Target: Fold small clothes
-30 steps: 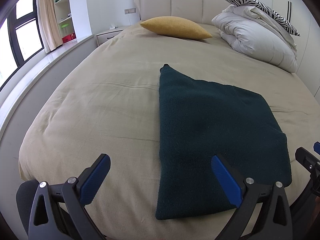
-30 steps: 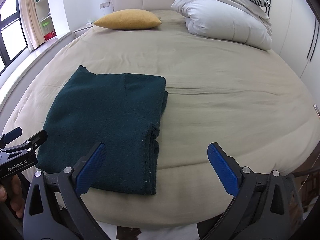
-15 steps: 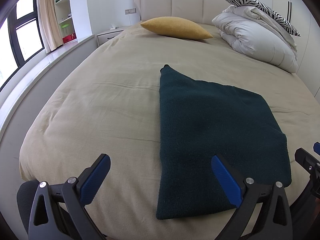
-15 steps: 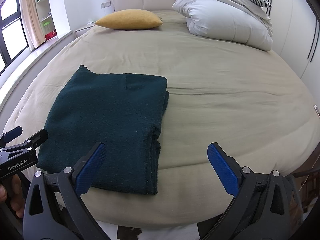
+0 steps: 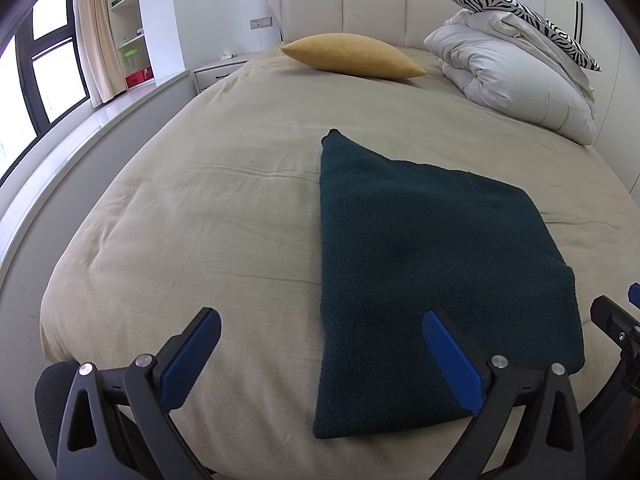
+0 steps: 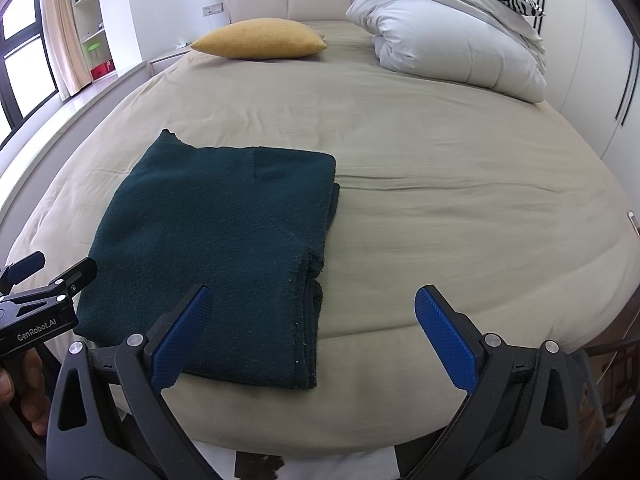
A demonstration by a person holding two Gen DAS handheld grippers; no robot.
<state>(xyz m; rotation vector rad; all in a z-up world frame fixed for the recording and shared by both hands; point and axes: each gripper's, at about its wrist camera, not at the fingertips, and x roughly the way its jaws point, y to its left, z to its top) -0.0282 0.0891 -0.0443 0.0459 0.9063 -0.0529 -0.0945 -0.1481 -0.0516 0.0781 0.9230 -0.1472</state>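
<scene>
I see the dark green sweater (image 6: 224, 240) lying flat and folded on the bed (image 6: 440, 200), near the edge next to me, far from the yellow pillow (image 6: 260, 39). My left gripper (image 5: 320, 360) and right gripper (image 6: 314, 332) are both wide apart and hold nothing. I think the sweater is soft, thick and floppy, so I would pinch its near corners through all the layers.

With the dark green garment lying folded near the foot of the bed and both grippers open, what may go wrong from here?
1. The dark green garment lies close to the bed's near edge, so a pull toward the person might drag it off.
2. Its right side is a stack of loose layers; the right gripper may pinch only some and undo the fold.
3. The left gripper straddles the garment's left edge, and could catch the bed cover as well.
</scene>
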